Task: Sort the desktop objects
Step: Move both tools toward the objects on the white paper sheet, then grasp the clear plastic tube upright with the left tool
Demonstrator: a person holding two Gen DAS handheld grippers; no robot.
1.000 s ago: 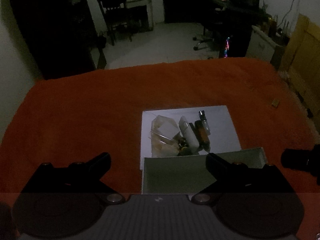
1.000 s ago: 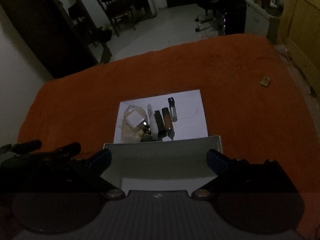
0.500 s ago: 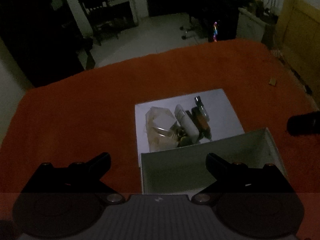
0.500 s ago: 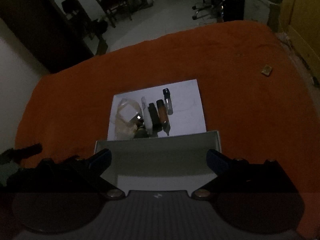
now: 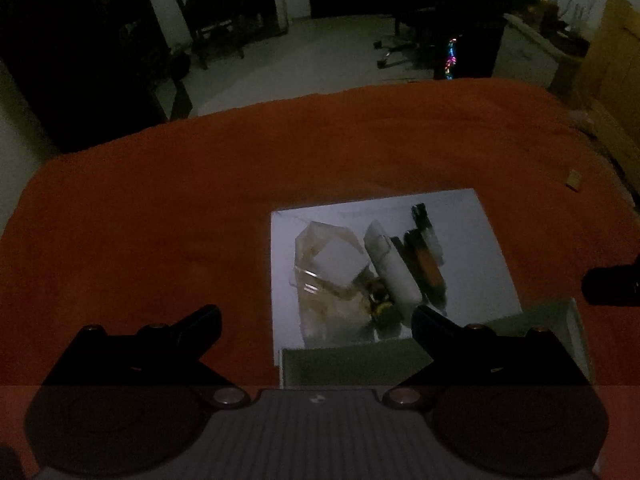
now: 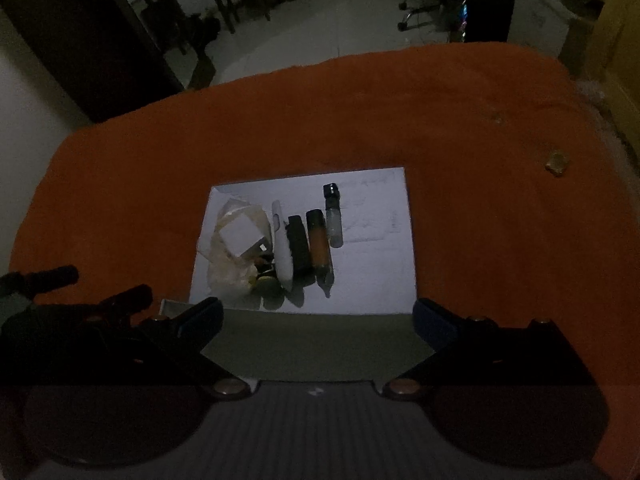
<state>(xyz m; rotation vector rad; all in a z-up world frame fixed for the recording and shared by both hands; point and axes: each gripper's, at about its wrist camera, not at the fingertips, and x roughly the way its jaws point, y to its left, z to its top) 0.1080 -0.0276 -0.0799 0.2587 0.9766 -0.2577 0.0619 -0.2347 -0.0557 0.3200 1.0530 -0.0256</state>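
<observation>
Several small items lie on white sheet; grey box holds nothing visible.

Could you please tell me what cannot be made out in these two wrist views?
- Box floor: right wrist view, cut off by the gripper body.
- Small dark items beside the plastic bag: both views, too dim and small to identify.
- Tan object on the orange cloth: too small.
- Right gripper: left wrist view, cut by the edge.

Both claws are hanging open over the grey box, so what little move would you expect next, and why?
Probably the right gripper reaches forward to the clear vial. Both grippers are open and empty, the box looks empty, and the vial lies at the row's edge, slightly apart.
</observation>
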